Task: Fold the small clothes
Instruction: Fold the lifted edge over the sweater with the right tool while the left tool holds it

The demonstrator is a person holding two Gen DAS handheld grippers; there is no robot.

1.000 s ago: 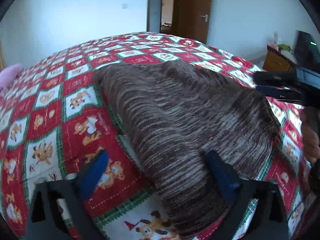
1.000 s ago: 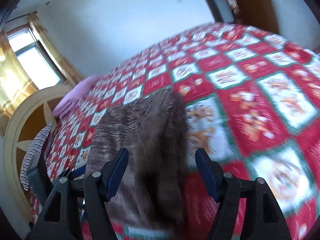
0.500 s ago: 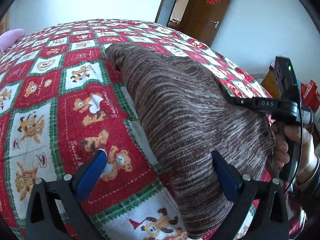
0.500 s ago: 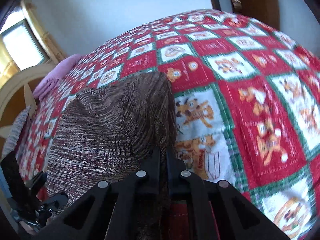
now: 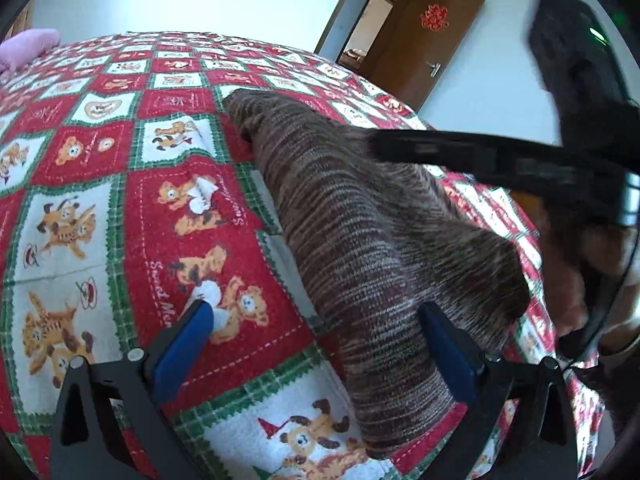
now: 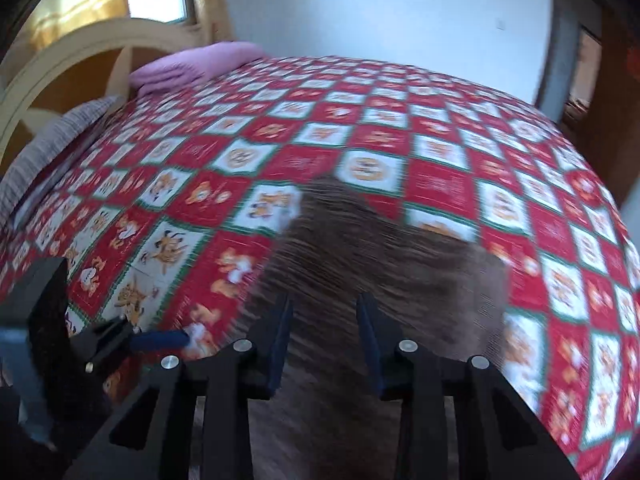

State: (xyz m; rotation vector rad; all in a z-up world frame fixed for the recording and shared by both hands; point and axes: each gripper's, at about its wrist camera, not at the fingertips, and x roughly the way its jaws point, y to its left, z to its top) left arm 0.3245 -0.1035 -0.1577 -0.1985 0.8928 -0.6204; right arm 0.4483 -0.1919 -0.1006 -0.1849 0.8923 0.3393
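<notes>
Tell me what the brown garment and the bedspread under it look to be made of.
Brown garment: looks like soft marled knit, matte, with fine brown and cream horizontal ribbing. Bedspread: seemingly printed quilted cotton; dashed stitch lines cross its red and white bear squares.

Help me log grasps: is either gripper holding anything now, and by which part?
Nothing is held. The left gripper is wide open astride the brown striped knit garment's near edge; the right gripper is open above its cloth.
</notes>
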